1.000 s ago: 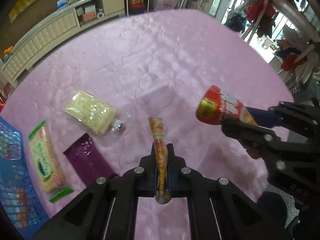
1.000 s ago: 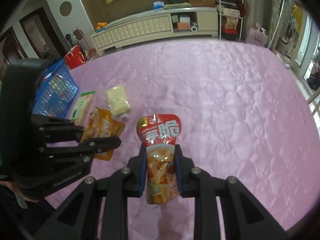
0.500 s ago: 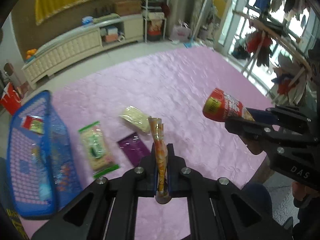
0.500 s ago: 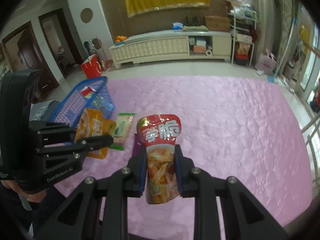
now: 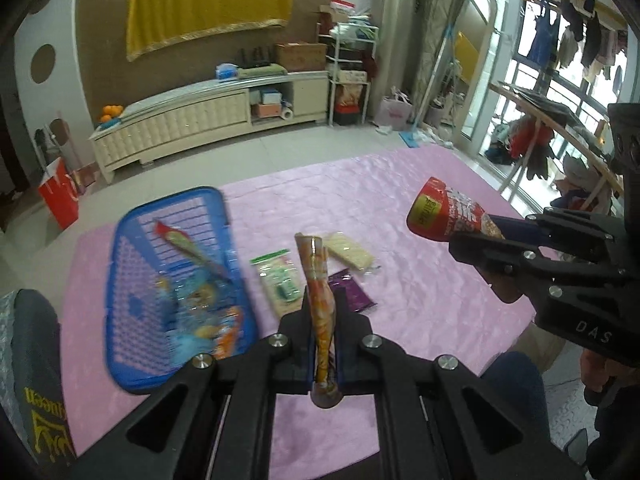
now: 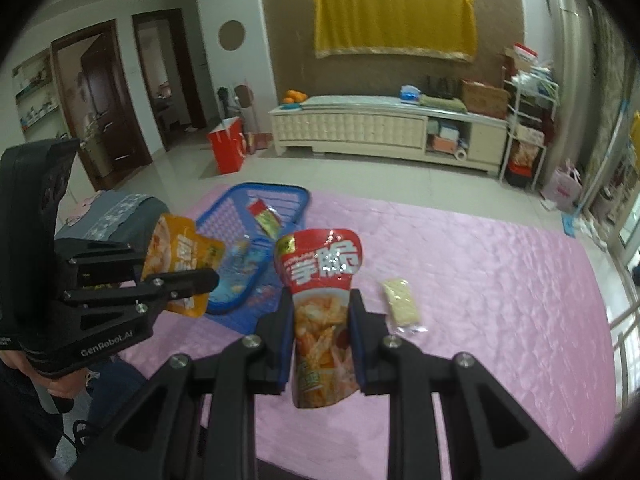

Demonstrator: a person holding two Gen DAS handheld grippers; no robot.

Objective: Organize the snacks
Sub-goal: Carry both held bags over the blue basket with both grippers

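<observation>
Since a second ago both of our grippers have risen and tipped up: the quilted pink cloth [image 5: 420,240] that filled the pictures has sunk to their lower half, the room's far wall now shows, and the blue perforated plastic basket [image 5: 120,280] has come fully into sight.

Our left gripper [image 5: 323,320] is clamped tight on a thin orange foil snack pouch [image 5: 318,280], seen edge-on in the left wrist view as a narrow crinkled strip standing up between the jaws. In the right wrist view the same pouch shows its glossy orange face at the left.

Our right gripper [image 6: 320,328] is closed on a red and orange glossy snack bag [image 6: 320,280], squeezed at its waist so that the wide printed top flares above the blue pads [image 6: 285,336]. In the left wrist view this bag juts out at the right, rolled like a cone.

The basket lies on the cloth at the left, with several shiny packets lying in it. On the cloth just right of it lie a flat clear packet with green ends [image 5: 278,280], a dark purple foil sachet [image 5: 352,294] and, a little farther, a clear wrapped block of pale crackers [image 5: 348,250]. The purple sachet lies between the other two, near both; whether it touches either we cannot tell.

A cream low cabinet [image 6: 380,128] with a ribbed front stands against the far wall, under a hanging yellow cloth [image 6: 392,24].
</observation>
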